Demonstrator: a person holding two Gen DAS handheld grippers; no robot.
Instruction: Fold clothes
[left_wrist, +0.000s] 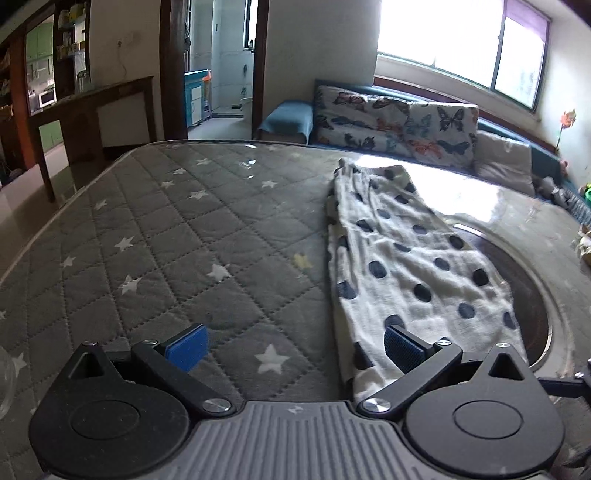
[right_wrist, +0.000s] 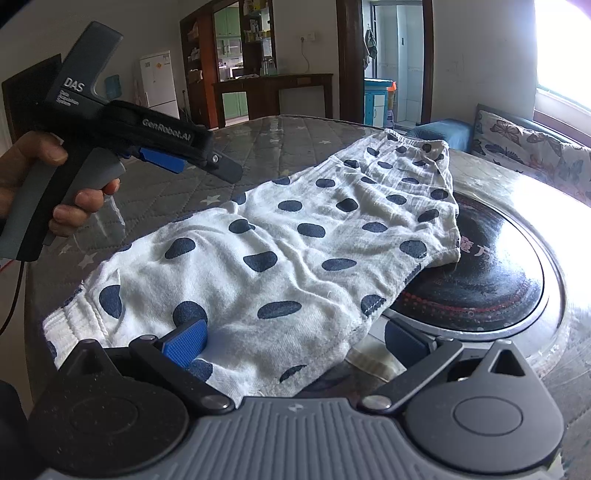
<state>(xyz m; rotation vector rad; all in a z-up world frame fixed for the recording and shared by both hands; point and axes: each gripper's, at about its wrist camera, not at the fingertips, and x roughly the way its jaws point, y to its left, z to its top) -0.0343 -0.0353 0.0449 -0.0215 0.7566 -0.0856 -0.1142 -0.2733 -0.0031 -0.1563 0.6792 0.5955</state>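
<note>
A white garment with dark-blue dots (left_wrist: 406, 258) lies flat in a long strip on the right part of the table, partly over a round dark inset. My left gripper (left_wrist: 295, 349) is open above the grey star-quilted table cover (left_wrist: 166, 240); its right pad (left_wrist: 404, 350) hangs over the garment's near left edge. In the right wrist view the garment (right_wrist: 295, 240) fills the middle, ribbed band at the near left. My right gripper (right_wrist: 293, 345) is open over its near hem, nothing pinched. A hand holds the left gripper (right_wrist: 221, 168) above the garment's left side.
A round dark inset (right_wrist: 491, 273) sits in the table under the garment's right end. A sofa with butterfly cushions (left_wrist: 399, 122) runs behind the table below a bright window. A dark wooden sideboard (left_wrist: 92, 110) and a doorway stand at the far left. A glass object (left_wrist: 5, 380) shows at the left edge.
</note>
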